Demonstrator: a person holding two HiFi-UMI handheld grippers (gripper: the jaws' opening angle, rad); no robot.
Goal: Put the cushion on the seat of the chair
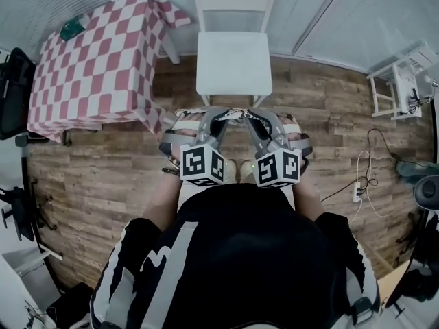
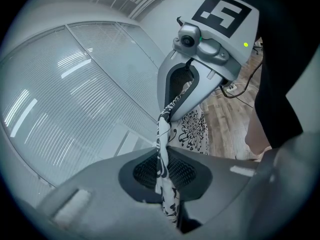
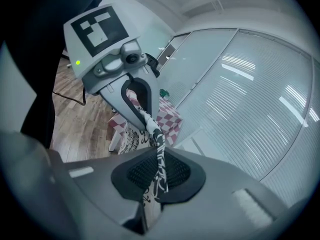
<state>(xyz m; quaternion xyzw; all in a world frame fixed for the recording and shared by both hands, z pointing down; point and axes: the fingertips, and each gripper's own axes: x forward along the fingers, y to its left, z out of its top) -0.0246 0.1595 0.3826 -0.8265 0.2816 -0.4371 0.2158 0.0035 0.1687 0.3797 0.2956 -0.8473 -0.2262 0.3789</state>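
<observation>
— White floral cushion point(image 2: 194, 129) hangs just short of the chair point(image 1: 233, 67) seat, left gripper point(image 2: 162, 159) and right gripper point(image 3: 159, 171) both clamped on its edge.
— Only a thin fabric pinch; it may slip free before the chair.

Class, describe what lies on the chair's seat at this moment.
Nothing: the seat shows bare and white. The cushion hangs before it, pinched by the left gripper and right gripper. The floor beneath the seat is hidden.

Office-like room: glass partitions point(image 2: 75, 94) with blinds point(image 3: 260, 99), plank floor point(image 1: 103, 177).
</observation>
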